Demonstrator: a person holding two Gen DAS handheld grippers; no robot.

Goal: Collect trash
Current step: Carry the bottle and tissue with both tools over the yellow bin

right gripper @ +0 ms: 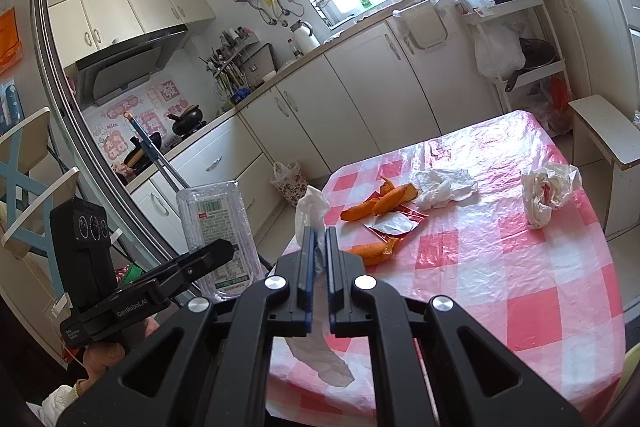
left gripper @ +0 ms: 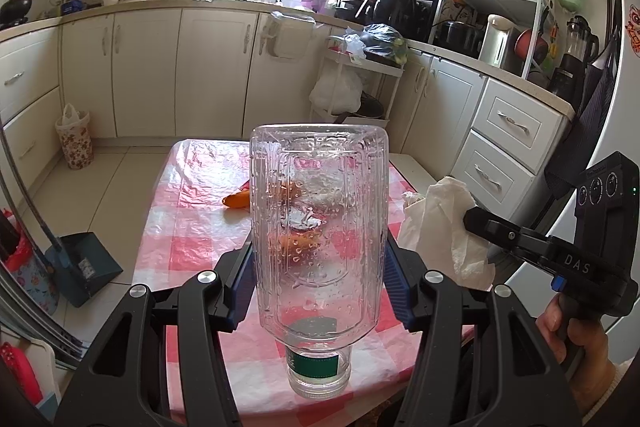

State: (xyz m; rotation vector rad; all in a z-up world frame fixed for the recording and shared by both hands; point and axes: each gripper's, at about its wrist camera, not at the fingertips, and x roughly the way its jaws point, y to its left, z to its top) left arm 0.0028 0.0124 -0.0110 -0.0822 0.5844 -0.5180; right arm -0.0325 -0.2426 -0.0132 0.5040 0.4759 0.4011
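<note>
The left gripper (left gripper: pixel 320 267) clamps a clear plastic bottle (left gripper: pixel 320 227) between its blue pads, the bottle turned upside down with its neck and green label band toward the camera; water beads cling to the inside of its walls and it holds no visible liquid. The right gripper (right gripper: pixel 319 239) has its jaws pressed together on a white tissue (right gripper: pixel 312 207), which sticks up above the tips and hangs down below them. Both are held over the near edge of a table with a pink-and-white checked cloth (right gripper: pixel 500 267). Farther on the cloth lie orange peel pieces (right gripper: pixel 380 203), a torn foil wrapper (right gripper: pixel 394 225), a crumpled tissue (right gripper: pixel 444 187) and a wadded plastic bag (right gripper: pixel 548 191). Beyond, on the floor by the cabinets, stands a floral bin (left gripper: pixel 74 141) lined with a white bag; its contents cannot be seen.
</note>
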